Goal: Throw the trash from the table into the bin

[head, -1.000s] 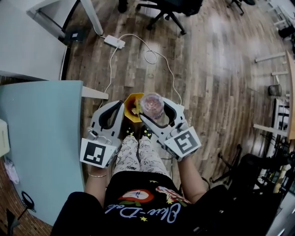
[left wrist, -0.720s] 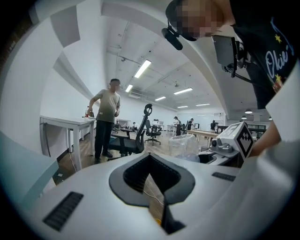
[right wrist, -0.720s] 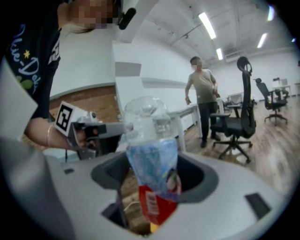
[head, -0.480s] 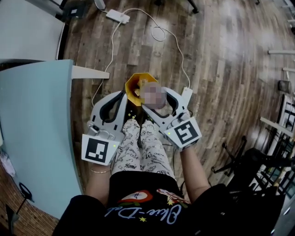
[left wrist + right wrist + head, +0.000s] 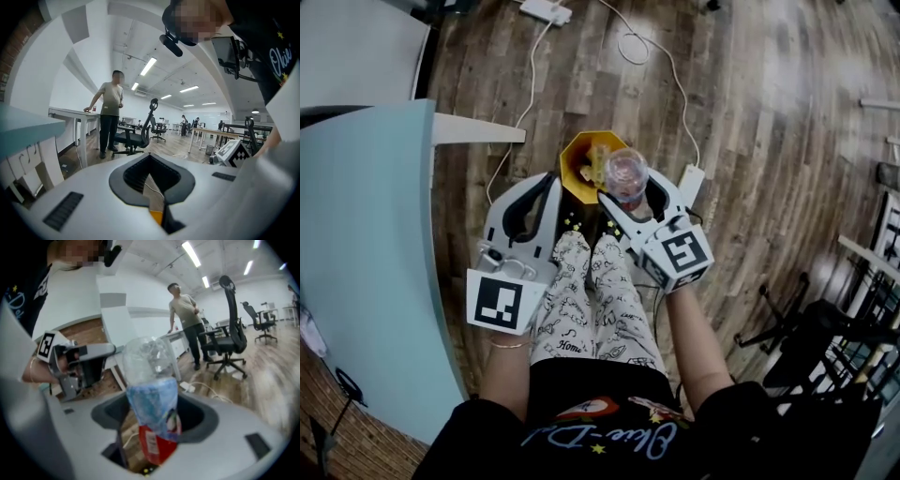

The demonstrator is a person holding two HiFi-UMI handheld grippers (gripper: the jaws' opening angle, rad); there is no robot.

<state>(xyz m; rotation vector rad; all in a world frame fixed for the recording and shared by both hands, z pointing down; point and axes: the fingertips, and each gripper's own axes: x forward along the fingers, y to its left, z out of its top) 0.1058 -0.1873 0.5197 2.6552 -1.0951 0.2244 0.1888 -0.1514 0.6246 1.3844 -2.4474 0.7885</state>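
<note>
**As the bottle hangs at the bin's rim, the drop looks close**

Because the right gripper (image 5: 634, 191) is clamped across the blue-and-red label of a crumpled clear plastic bottle (image 5: 626, 174), the bottle stands roughly upright between the jaws, and its clear end pokes out past them. From the head view it sits over the near right rim of the yellow bin (image 5: 572, 150) and overlaps the mouth only partly. I judge the firm grip is kept for that reason: released here, the bottle might glance off the rim onto the wooden floor (image 5: 750, 112).

The left gripper (image 5: 542, 183) hovers just beside the bin on its near left side. Its jaws are together with nothing between them, and through their hollow only floor and a sliver of yellow show. It seems parked there to leave the bin's mouth free.

The bin stands on the floor just beyond the person's feet and already holds a few pale crumpled scraps, too small to name. The bottle looks empty, though the label hides part of it. The light blue table (image 5: 366, 244) lies well to the bin's left.
</note>
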